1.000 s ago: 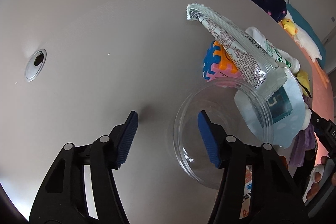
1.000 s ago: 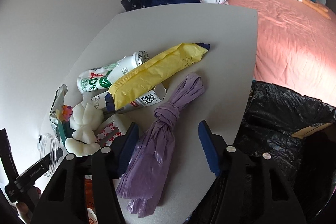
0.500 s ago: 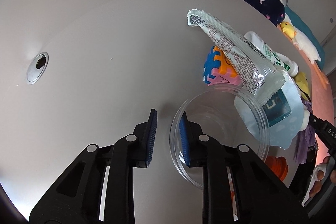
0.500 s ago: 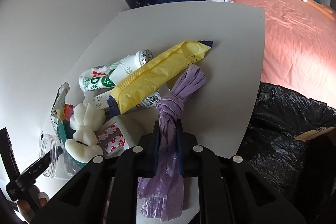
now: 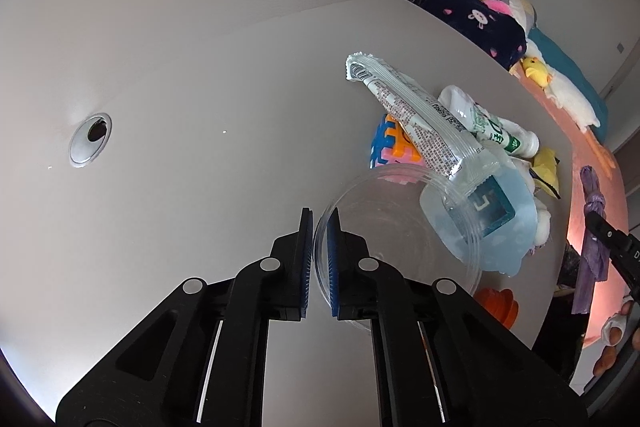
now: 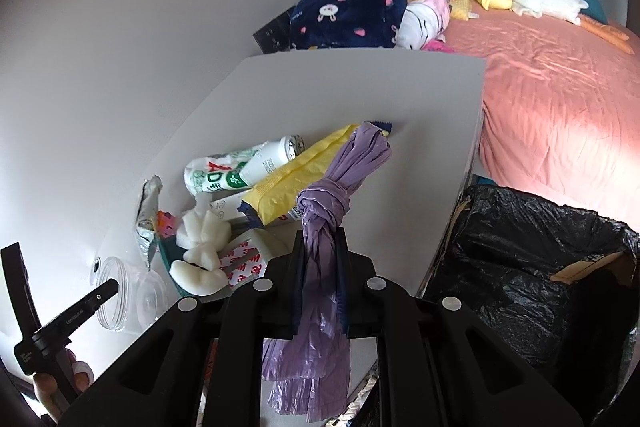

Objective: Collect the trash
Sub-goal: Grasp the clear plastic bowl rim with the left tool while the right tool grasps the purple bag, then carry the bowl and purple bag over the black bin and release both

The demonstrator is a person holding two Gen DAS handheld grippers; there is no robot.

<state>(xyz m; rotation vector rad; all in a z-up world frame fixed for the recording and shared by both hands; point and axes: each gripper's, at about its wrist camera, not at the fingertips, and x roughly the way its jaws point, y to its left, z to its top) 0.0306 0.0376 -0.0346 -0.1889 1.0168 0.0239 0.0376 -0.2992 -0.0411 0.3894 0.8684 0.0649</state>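
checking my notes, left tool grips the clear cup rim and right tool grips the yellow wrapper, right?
Not quite: the right tool is shut on the knotted purple bag, not the yellow wrapper, as the right wrist view shows. The left tool does grip the clear cup rim.

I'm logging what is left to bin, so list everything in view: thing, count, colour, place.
clear plastic cup: 1, transparent, rim in left gripper
purple bag: 1, knotted, in right gripper
yellow wrapper: 1, on table
silver wrapper: 1, on table
white bottle: 1, green print, lying on table
foam pieces: several, white, on table
black bin bag: 1, beside table
table: 1, grey
bed: 1, pink
left gripper: shut on cup rim
right gripper: shut on bag
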